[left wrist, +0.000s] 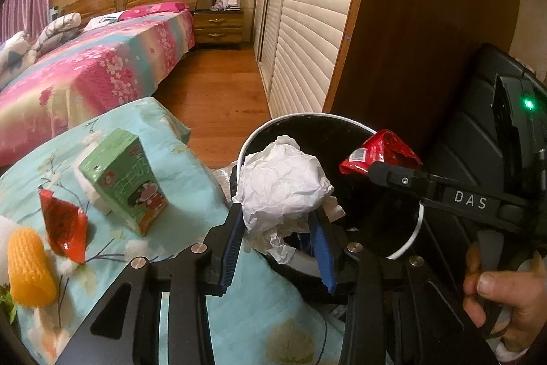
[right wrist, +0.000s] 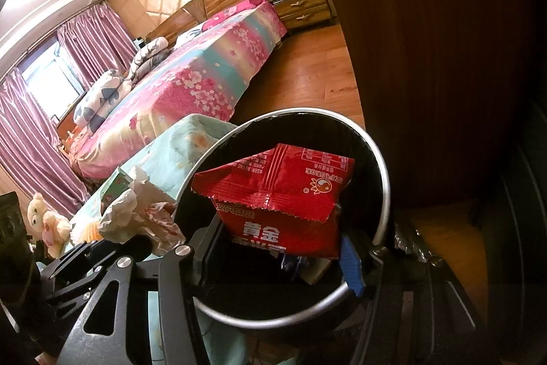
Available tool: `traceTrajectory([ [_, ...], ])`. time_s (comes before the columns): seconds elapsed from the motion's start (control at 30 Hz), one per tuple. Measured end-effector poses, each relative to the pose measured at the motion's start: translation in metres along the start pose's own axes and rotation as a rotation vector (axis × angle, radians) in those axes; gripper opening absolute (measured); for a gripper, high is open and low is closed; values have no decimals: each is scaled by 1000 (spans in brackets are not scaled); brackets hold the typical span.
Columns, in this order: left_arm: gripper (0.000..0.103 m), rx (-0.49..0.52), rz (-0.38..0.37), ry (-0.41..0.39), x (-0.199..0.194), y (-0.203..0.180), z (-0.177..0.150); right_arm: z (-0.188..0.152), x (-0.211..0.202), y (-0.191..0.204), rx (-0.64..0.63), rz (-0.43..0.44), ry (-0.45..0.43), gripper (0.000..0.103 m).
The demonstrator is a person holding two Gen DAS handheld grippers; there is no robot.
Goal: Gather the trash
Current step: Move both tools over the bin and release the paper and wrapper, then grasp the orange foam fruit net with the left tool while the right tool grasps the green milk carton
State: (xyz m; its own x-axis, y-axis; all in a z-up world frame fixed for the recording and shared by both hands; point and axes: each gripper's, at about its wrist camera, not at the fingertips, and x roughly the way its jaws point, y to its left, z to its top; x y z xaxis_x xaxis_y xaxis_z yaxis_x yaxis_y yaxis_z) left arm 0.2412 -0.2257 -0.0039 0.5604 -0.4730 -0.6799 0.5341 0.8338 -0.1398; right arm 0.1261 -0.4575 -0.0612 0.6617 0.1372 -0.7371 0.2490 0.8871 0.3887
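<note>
— Where's the trash right now?

— I've got two pieces in the air. My left gripper [left wrist: 278,240] is clamped on a crumpled white paper ball [left wrist: 283,185], which hangs at the near rim of the black bin [left wrist: 246,142]. My right gripper [right wrist: 278,250] pinches a red snack wrapper [right wrist: 277,194] squarely over the bin's mouth, inside the silver rim [right wrist: 384,173].

— So which goes first?

— The wrapper, I think. It's already centred, so I only need to spread the jaws and let it drop. It's light foil and may cling to a pad, so I'd open wide and give it a moment before pulling back.

— And the paper?

— That one sits over the edge, partly above the blue floral cloth [left wrist: 191,166]. I'd carry it further in over the opening before letting go, or it could roll off the rim. I'd also keep the two tools from knocking, as they're close together over the bin.

— Anything left after that?

— On the cloth I see a green drink carton [left wrist: 124,180] and another red wrapper [left wrist: 65,224], with an orange knitted thing [left wrist: 29,265] just beside it. Whether that last one is trash, I can't say.
</note>
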Motion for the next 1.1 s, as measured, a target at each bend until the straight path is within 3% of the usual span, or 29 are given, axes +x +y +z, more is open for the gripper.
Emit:
traceTrajectory([
  [0.17,45,9,-5,8,6,-4,4,5,4,-3,2,1,10,60],
  [0.33,55,4,0,7,5,-2,1,7,2,-5,18,4,14,69],
  [0.73,56,-77,22,0,-31,22,-40,-9,-13,6,51,22,-18,78],
  [1.1,57,-182,92,-15,-80,60,-76,-34,-16,52,-3,71,-34,80],
])
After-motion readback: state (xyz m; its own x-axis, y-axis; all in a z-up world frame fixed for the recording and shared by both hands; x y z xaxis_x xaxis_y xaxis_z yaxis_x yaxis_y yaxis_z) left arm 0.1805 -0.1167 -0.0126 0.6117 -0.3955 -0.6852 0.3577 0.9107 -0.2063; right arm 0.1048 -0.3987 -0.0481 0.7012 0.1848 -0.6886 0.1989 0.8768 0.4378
